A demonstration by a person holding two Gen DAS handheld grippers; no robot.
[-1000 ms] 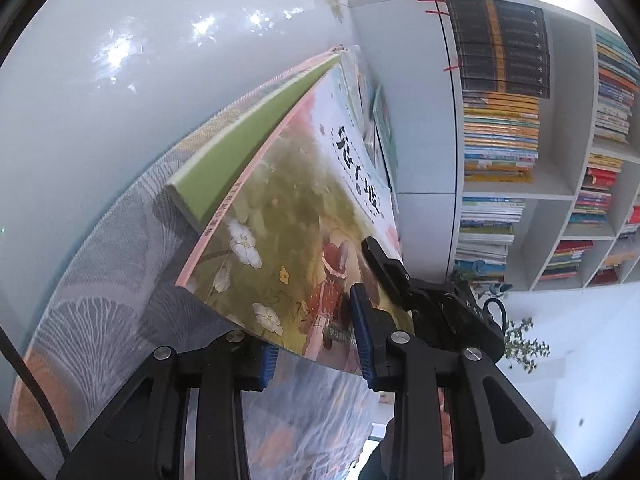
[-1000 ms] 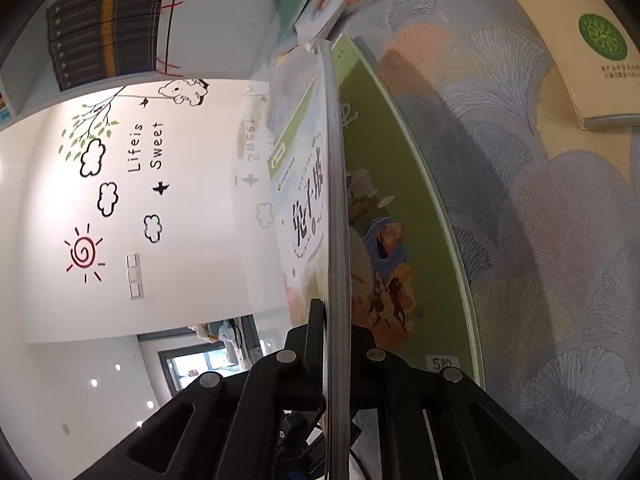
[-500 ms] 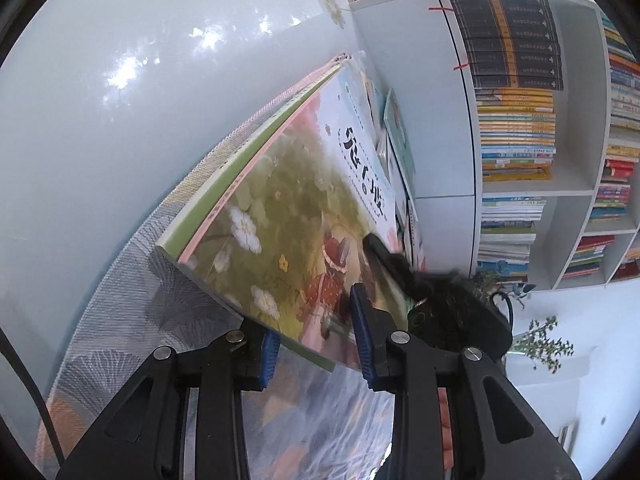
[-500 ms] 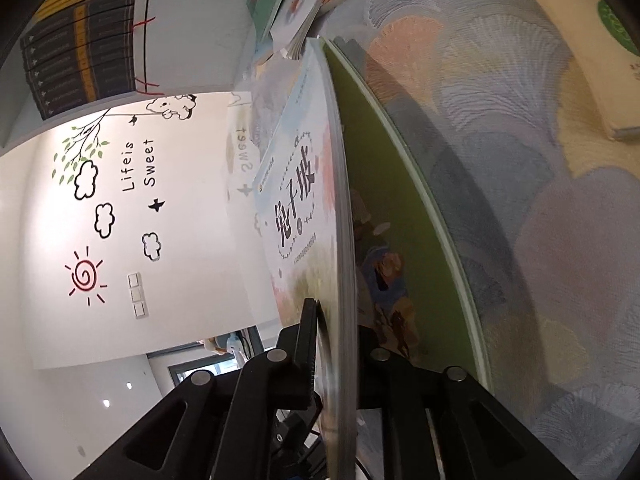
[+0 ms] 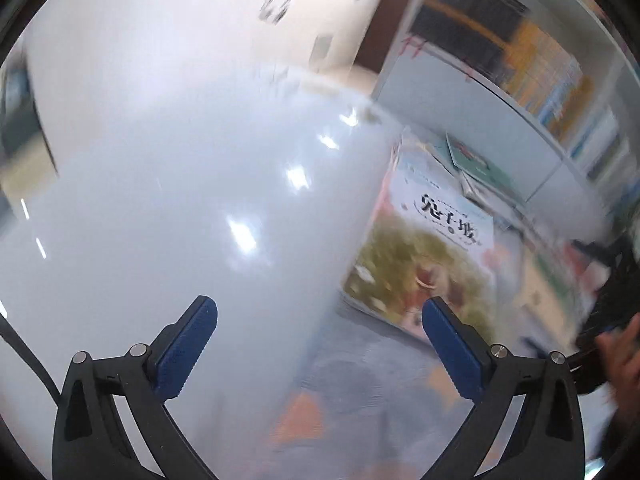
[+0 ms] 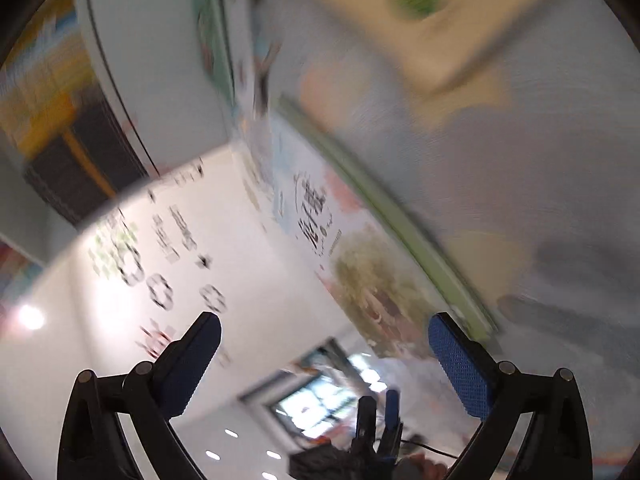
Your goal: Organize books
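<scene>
**Both tools let go, picture book flat on the cloth**

My left tool [image 5: 320,332] and right tool [image 6: 324,344] have both just swung their jaws wide, and nothing sits between the blue pads of either one. The picture book [image 5: 424,264] lies flat on the patterned cloth [image 5: 360,372] covering the surface, its cover up: dark lettering on a pale band at the top, a leafy green scene with a small reddish figure below. A green book [image 6: 424,256] peeks out from under its edge in the right view. More books [image 5: 476,164] lie piled beyond it, against the white bookshelf [image 5: 460,120]. A cream book with a green round mark [image 6: 424,12] rests apart on the cloth. Both views are smeared by motion. A hand [image 5: 616,356] shows at the right edge of my left view.
</scene>
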